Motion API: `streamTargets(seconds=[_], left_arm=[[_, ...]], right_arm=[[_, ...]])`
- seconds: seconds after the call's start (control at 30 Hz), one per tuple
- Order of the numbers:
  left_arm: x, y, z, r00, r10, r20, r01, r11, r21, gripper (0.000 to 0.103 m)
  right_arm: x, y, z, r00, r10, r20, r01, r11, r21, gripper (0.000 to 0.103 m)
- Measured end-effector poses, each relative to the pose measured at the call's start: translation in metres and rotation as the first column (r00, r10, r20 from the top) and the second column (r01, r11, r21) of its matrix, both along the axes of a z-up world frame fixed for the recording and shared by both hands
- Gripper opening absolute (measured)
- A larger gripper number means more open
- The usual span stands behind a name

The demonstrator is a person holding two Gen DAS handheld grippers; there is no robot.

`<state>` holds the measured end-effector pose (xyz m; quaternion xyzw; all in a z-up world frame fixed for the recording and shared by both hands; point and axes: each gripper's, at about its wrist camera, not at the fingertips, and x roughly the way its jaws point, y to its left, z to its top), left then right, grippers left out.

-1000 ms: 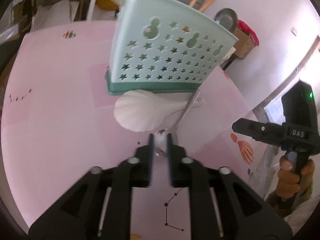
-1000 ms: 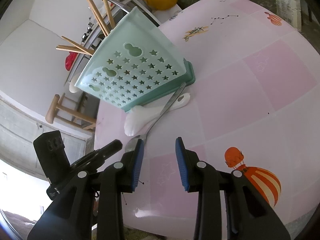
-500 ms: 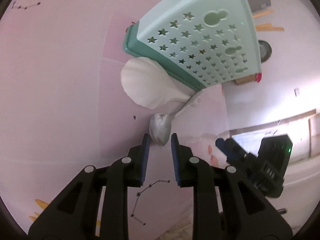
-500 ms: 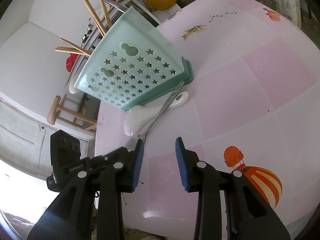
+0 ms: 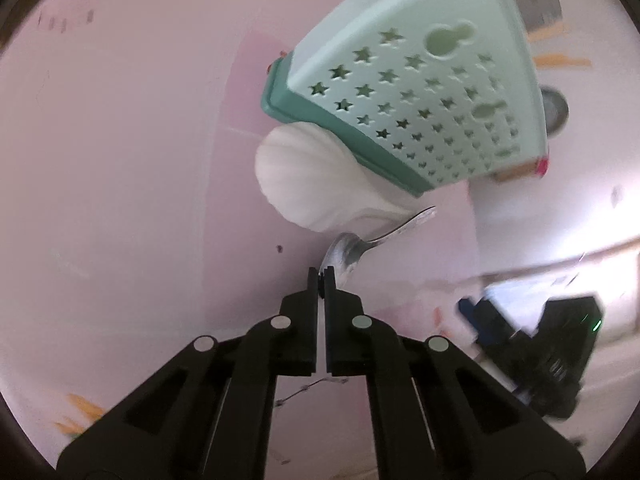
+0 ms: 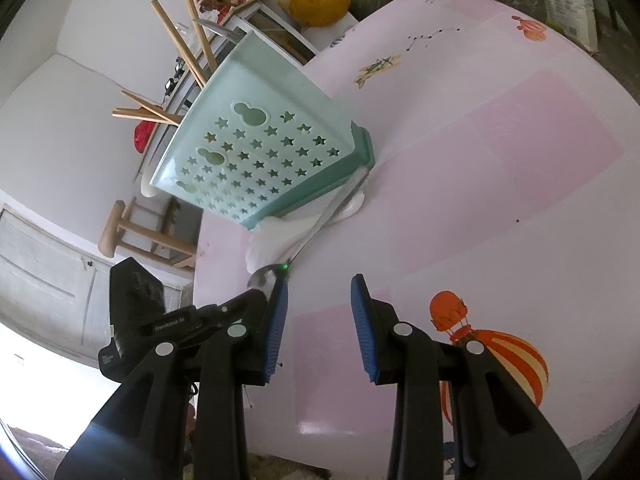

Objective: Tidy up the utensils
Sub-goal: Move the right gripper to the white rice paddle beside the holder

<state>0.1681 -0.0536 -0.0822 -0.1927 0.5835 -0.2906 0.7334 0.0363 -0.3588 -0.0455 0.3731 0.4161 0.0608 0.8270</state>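
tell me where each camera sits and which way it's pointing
Left wrist: on the left gripper, angled down at the pink table; its own fingers, shut on the metal spoon bowl's edge, and the right gripper at the right.
Right wrist: on the right gripper, angled down across the table; its own open blue-padded fingers, the left gripper at the left.
Shared: mint utensil holder, white scoop, spoon.
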Motion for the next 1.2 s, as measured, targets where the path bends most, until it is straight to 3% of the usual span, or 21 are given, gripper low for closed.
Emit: streamTargets(seconds=[0.07,0.17,0.33,0.5,0.8,0.9,1.0,1.1,1.2], left_arm=[[-0.002,0.004,0.008,0.996,-0.088,0.03,0.087,0.995,0.046,0.001],[-0.002,0.018,0.008,0.989,-0.145,0.018,0.144,0.988,0.063,0.001],[0.005,0.057,0.002,0.998,-0.058,-0.03,0.058,0.998,-0.014,0.003],[0.008,0.067,-0.001,0.998,-0.018,-0.052,0.015,0.998,-0.057,0.012],[0.002,0.053,0.005,1.0,-0.004,0.016,0.004,1.0,-0.022,0.014],[-0.003,0.049,0.007,0.998,0.007,0.066,-0.009,0.999,0.037,0.005],[-0.006,0.051,0.008,0.996,0.001,0.092,-0.004,0.999,0.038,0.004],[-0.008,0.058,0.009,0.995,-0.035,0.095,0.031,0.999,0.042,0.004],[-0.008,0.072,0.008,0.995,-0.038,0.094,0.034,0.998,0.044,0.004]], right_arm=[[-0.001,-0.002,0.0,1.0,-0.003,0.001,0.003,1.0,0.0,0.033],[-0.001,-0.002,-0.001,1.0,-0.005,-0.001,0.005,1.0,0.005,0.033],[0.003,0.001,-0.003,1.0,0.008,-0.006,-0.008,1.0,0.012,0.033],[0.009,0.007,-0.004,0.999,0.029,-0.024,-0.029,1.0,0.001,0.033],[0.02,0.016,0.002,0.998,0.059,-0.036,-0.061,0.997,-0.04,0.033],[0.027,0.023,0.008,0.996,0.086,-0.029,-0.088,0.993,-0.083,0.033],[0.035,0.032,0.02,0.993,0.118,-0.018,-0.12,0.979,-0.166,0.033],[0.047,0.042,0.035,0.988,0.156,-0.005,-0.151,0.949,-0.276,0.032],[0.061,0.056,0.042,0.976,0.216,-0.01,-0.202,0.896,-0.394,0.032]])
